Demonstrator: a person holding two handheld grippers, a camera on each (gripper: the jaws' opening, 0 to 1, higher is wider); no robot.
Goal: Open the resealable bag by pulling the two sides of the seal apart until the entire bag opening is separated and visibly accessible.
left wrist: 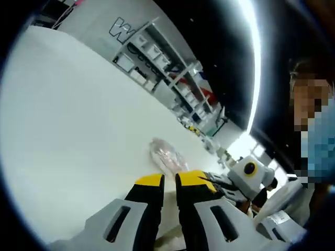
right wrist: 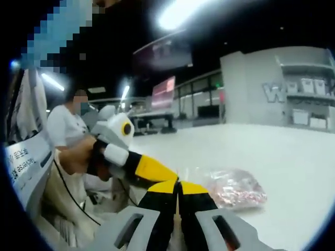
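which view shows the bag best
The right gripper view: the bag lies side-on on the white table, its pink contents visible. In the left gripper view it is smaller and paler, partly behind the hand-held gripper.

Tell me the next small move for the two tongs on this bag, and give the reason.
Probably pull the two tongs slowly apart. The right tongs look shut at the near edge of the bag, and the left tongs meet them there, tips almost touching. The bag lies flat on the white table with no opening visible yet. Whether each one truly holds a side of the seal is hard to tell.
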